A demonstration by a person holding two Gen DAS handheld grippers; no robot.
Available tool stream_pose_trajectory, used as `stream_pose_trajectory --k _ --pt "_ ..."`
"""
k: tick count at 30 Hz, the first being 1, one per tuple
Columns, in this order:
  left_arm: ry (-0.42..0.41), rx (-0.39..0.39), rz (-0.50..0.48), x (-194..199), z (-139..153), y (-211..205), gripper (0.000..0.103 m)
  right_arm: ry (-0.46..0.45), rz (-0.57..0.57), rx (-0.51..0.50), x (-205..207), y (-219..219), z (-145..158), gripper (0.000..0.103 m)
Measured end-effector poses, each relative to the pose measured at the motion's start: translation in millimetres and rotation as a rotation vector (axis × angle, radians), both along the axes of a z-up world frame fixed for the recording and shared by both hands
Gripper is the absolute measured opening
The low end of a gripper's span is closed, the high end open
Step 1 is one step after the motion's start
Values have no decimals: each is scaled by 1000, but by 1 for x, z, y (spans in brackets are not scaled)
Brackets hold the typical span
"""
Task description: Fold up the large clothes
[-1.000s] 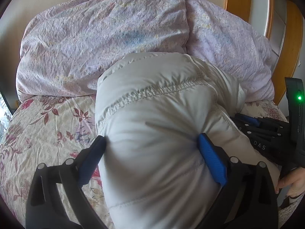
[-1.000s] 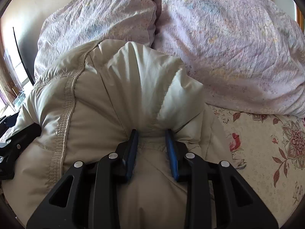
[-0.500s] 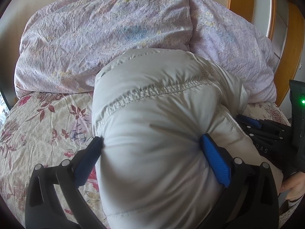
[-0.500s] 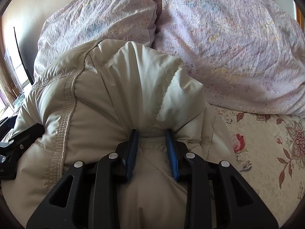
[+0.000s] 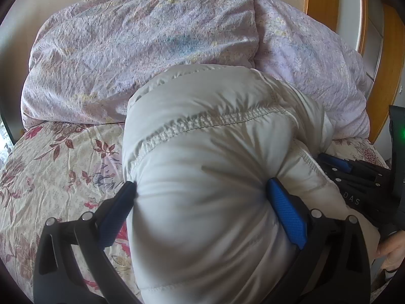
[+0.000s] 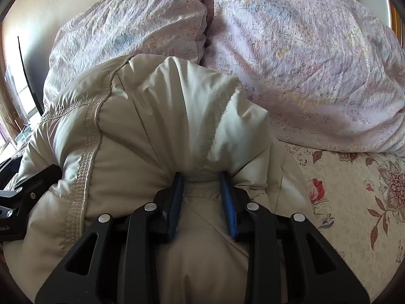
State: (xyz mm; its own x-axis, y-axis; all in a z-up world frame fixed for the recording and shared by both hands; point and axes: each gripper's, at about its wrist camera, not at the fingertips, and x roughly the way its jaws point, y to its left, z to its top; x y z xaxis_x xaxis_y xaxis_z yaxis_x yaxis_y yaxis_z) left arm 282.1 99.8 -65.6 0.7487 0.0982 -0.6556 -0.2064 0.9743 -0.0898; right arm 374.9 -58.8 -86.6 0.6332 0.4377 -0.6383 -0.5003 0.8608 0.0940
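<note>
Bed with floral sheet [image 5: 58,167], two lilac pillows [image 5: 141,50] at its head, pale puffy down jacket [image 5: 207,152] bundled against them, left gripper [image 5: 202,197] clamped wide around its bulk, right gripper [image 6: 201,179] pinching a bunched fold.

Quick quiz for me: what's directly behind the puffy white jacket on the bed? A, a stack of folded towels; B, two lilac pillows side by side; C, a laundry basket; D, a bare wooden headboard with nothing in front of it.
B: two crinkled lilac pillows lie side by side just beyond the puffy white jacket on the floral bedsheet.
</note>
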Motion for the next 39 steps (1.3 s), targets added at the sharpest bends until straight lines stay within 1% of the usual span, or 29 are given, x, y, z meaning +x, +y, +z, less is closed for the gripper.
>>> stream_pose_trajectory --k 3,5,7,8,9,11,13,15,16,18,20,25,29,32,36,39 --pt "-1 3 1 0 0 0 101 -3 -4 3 -1 -1 -1 31" --pt "1 6 3 0 0 0 101 23 -13 2 1 -2 5 31" --pt "4 0 5 0 0 2 101 95 -34 59 8 -9 19 31" --pt "6 -1 7 0 0 2 101 106 -32 111 12 -13 28 31" --pt "6 0 8 0 0 2 101 91 -40 141 13 -17 36 31" --pt "4 2 10 -1 0 1 101 59 -64 133 19 -17 44 31" --pt "2 -1 8 -1 0 2 101 61 -70 103 30 -11 40 31" --pt "-3 2 5 -1 0 2 101 72 -68 89 37 -7 27 31" --pt "-5 4 3 -1 1 1 101 62 -67 80 37 -4 22 31" --pt "-8 11 2 0 1 0 101 8 -74 27 33 4 15 31" --pt "-13 19 4 1 1 -1 101 -5 -76 5 34 7 11 31" --pt "-27 37 8 3 -1 -4 101 11 -72 37 43 2 2 31" --pt "-24 42 17 3 0 -5 101 1 -79 31 44 2 3 31" --pt "-5 21 18 -3 10 -1 101 -3 -75 19 27 -6 11 33" --pt "-16 2 33 -16 29 5 101 8 -31 88 1 -33 27 33" --pt "9 -27 31 -22 36 6 101 29 -11 146 -15 -56 33 33"
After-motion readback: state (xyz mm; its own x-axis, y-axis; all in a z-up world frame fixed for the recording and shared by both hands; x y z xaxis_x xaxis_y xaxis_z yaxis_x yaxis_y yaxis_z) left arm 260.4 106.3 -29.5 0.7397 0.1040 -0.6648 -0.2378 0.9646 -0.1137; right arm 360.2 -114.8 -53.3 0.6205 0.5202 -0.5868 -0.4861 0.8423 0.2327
